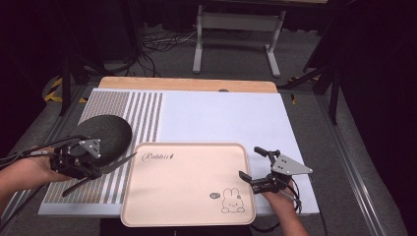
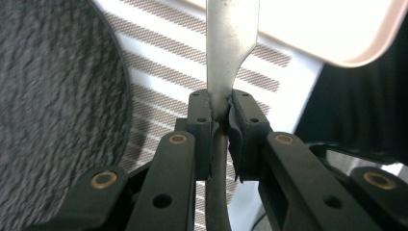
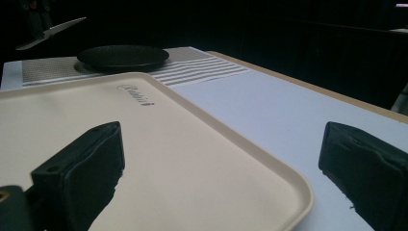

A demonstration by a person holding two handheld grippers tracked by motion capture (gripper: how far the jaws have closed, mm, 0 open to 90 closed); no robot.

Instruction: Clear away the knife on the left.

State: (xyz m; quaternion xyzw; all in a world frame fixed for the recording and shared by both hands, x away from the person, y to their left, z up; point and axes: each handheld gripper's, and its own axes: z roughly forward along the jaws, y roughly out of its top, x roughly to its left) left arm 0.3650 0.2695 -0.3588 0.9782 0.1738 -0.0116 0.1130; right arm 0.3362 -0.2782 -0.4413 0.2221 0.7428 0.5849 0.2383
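A metal table knife (image 1: 118, 163) is held in my left gripper (image 1: 83, 169), shut on it near where blade meets handle. It hovers left of the pink rabbit tray (image 1: 189, 196), blade tip pointing at the tray's left rim. In the left gripper view the blade (image 2: 231, 48) rises from the shut jaws of my left gripper (image 2: 222, 120). A dark grey round plate (image 1: 105, 132) lies just behind that hand. My right gripper (image 1: 250, 162) stands open at the tray's right edge, with nothing between its fingers. In the right gripper view my right gripper (image 3: 221, 178) straddles the tray's rim (image 3: 288, 183).
A white placemat (image 1: 221, 118) with a striped left part (image 1: 142, 113) covers the wooden table (image 1: 187, 84). Cables and a metal stand's legs (image 1: 236, 44) lie on the floor beyond. The plate (image 3: 122, 57) and the distant knife (image 3: 50, 30) appear in the right gripper view.
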